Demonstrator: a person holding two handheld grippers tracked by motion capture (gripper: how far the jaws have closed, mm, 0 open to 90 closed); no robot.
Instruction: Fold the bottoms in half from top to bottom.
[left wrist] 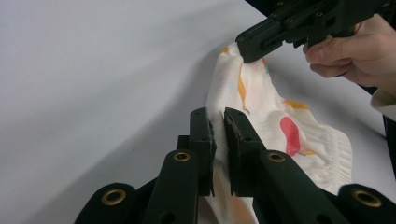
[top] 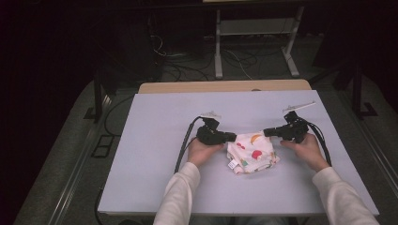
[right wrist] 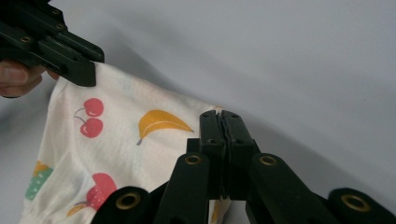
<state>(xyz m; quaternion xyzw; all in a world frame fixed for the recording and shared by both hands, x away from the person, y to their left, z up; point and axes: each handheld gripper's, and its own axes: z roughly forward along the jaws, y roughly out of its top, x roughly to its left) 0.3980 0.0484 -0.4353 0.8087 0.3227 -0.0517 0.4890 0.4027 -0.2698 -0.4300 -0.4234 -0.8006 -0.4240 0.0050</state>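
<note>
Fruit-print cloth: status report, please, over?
Left gripper and right gripper both shut on cloth. Cloth stretched between them, lower part bunched on table. Nothing in the way.

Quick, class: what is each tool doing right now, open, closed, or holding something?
Left tool: closed on an edge of the small white fruit-printed cloth garment.
Right tool: closed on that garment's opposite edge.

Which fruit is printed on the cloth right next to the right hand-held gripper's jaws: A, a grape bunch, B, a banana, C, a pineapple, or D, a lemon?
B: in the right gripper view a yellow banana sits on the cloth just left of the right hand-held gripper, whose jaws are shut on the cloth's edge.
</note>
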